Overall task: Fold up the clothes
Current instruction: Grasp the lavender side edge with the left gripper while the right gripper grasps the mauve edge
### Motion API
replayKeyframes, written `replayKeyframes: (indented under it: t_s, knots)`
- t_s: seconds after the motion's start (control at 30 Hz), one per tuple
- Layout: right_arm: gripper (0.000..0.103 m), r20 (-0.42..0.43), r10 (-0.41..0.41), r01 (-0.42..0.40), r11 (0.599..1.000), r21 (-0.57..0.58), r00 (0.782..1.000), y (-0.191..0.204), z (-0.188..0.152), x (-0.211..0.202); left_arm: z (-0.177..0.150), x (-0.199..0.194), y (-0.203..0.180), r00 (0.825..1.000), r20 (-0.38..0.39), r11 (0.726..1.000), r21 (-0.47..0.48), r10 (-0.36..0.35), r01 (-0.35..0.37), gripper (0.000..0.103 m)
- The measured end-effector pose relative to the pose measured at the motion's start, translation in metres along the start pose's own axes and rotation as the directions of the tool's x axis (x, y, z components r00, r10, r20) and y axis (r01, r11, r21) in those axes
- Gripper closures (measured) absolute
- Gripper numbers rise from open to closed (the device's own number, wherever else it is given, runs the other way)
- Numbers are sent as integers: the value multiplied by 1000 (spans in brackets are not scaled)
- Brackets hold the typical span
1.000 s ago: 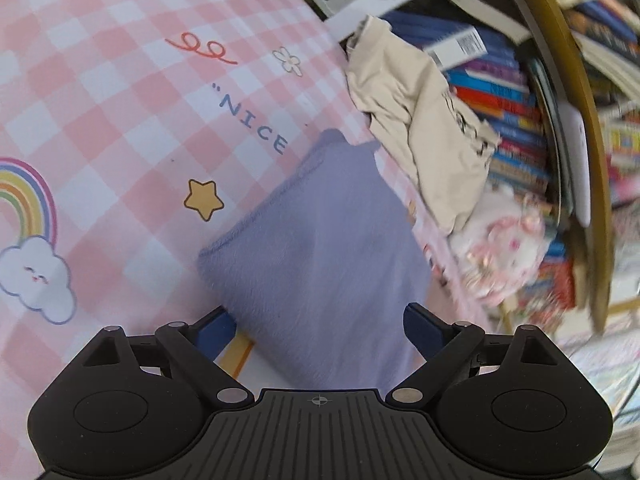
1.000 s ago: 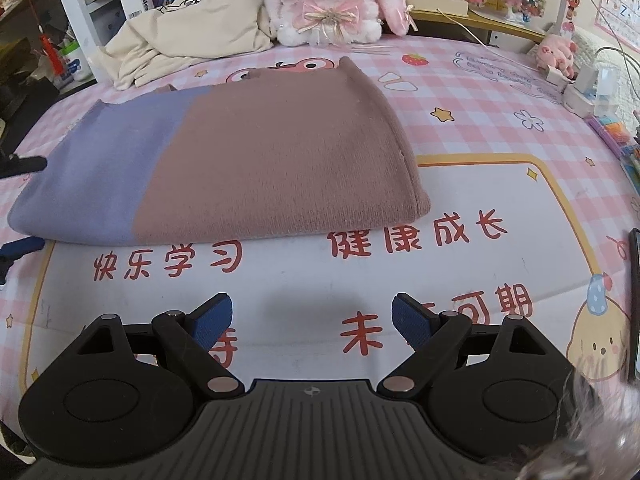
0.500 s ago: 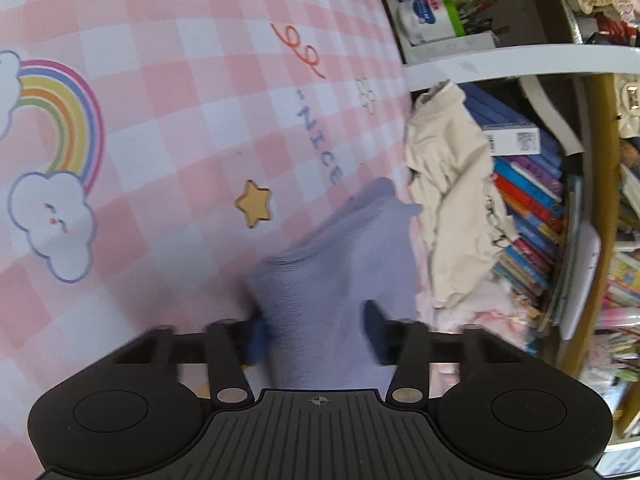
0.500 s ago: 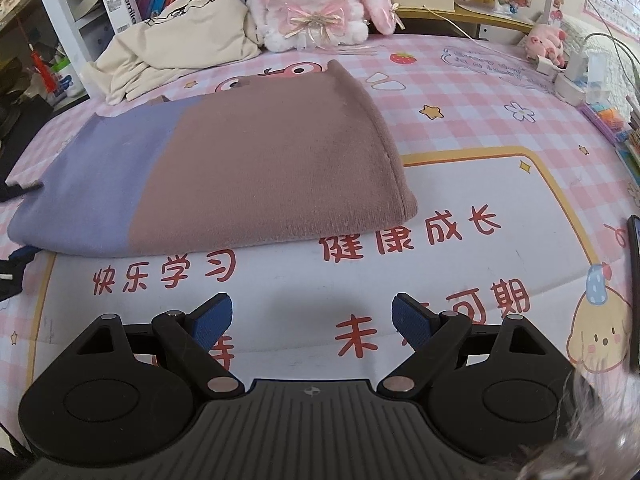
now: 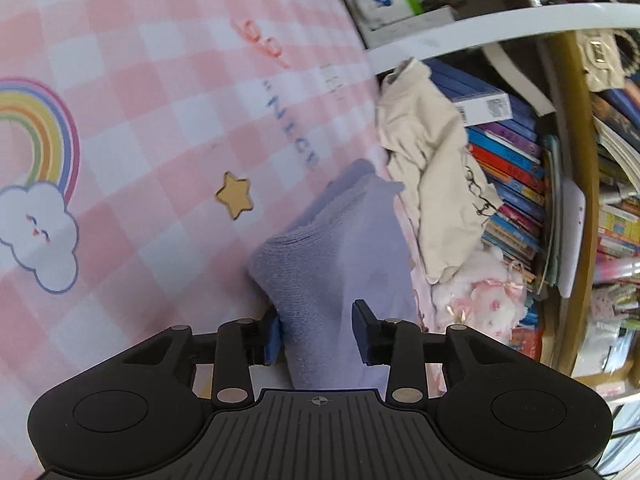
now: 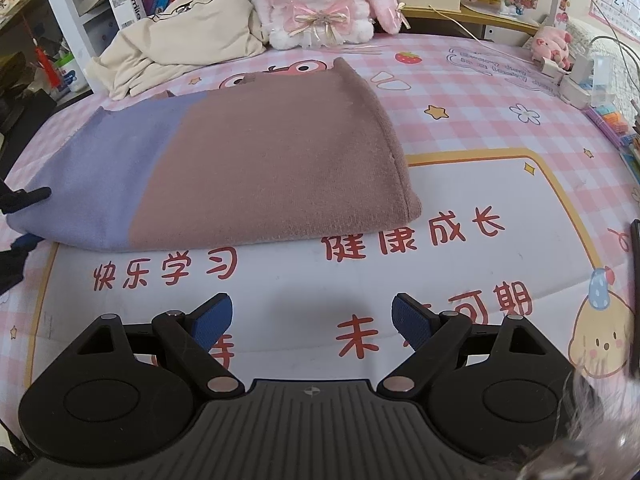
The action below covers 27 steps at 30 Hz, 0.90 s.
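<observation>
**Left jaws closed in on the lavender end**

Closing from wide to narrow within the last second, your left gripper (image 5: 316, 332) now has the lavender end of the folded garment (image 5: 340, 280) bunched between its blue pads; the jaws have eased back open a touch in the last half second, yet the cloth looks pinched and its edge has humped up where it lay flat before. Your wrist has also rolled, so the rainbow print (image 5: 40, 132) has swung further into the left view. I'd judge this the start of the next fold: the lavender end is taken, ready to be carried over the brown part.

Your right gripper (image 6: 312, 320) has not shifted: its fingers stand wide and empty over the white panel of the desk mat (image 6: 460, 184), just short of the garment's near edge. Beyond it the garment (image 6: 260, 172) lies folded flat, brown to the right, lavender to the left, where your left gripper's tips meet its corner at the frame edge.

Farther back, the cream shirt (image 6: 188, 36) and plush rabbit (image 6: 320, 0) sit unchanged against the bookshelf (image 5: 516, 168)
</observation>
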State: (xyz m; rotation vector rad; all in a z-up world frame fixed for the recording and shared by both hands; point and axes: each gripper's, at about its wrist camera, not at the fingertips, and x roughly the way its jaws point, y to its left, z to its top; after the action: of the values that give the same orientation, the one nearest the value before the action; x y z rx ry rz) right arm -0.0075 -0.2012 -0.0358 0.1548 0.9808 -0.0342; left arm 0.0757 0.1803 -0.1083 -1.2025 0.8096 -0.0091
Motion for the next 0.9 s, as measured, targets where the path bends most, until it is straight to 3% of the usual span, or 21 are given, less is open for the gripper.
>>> replayKeyframes:
  t_s: [0.27, 0.33, 0.63, 0.9]
  knots:
    - [17, -2, -11, 11, 1000, -7, 1000, 1, -3, -3, -5, 9, 0, 999, 40, 999, -24, -32, 33, 73]
    - [18, 3, -5, 5, 1000, -11, 1000, 2, -3, -4, -4, 9, 5, 999, 38, 999, -30, -21, 22, 87]
    - [19, 44, 35, -35, 999, 5, 998, 9, 6, -9, 6, -23, 24, 1000, 21, 1000, 5, -11, 11, 89]
    - [20, 29, 91, -91, 996, -1, 995, 26, 15, 0, 25, -78, 46, 996, 83, 997, 61, 42, -48, 89]
